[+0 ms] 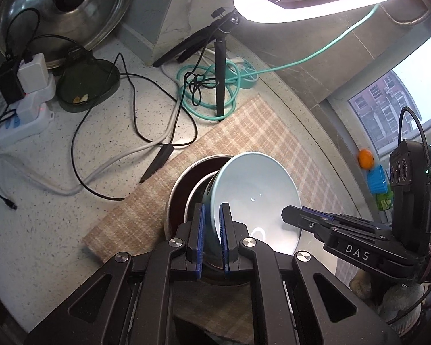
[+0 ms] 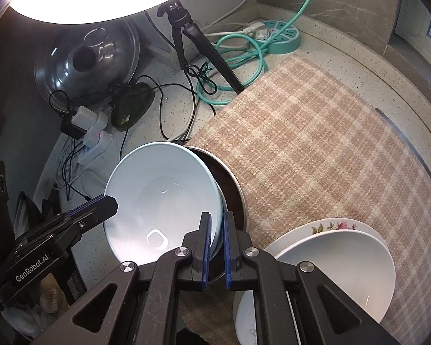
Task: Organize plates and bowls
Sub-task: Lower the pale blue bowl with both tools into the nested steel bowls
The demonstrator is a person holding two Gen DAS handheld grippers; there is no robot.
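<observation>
Both tongs, left gripper (image 1: 212,230) and right gripper (image 2: 217,244), pinch the blue bowl (image 1: 255,198) above the metal bowl (image 1: 181,189), so next it probably needs gentle lowering inside

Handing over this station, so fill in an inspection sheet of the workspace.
Surface: speckled counter under a plaid mat.
Job's things: light blue bowl tilted over a dark metal bowl; white bowl on a floral plate.
Clutter: pot lid, tripod, ring light.
Grippers: left gripper and right gripper both shut on the blue bowl's rim.
Cables: black, white and teal leads, power strips.
Surroundings: window.
</observation>
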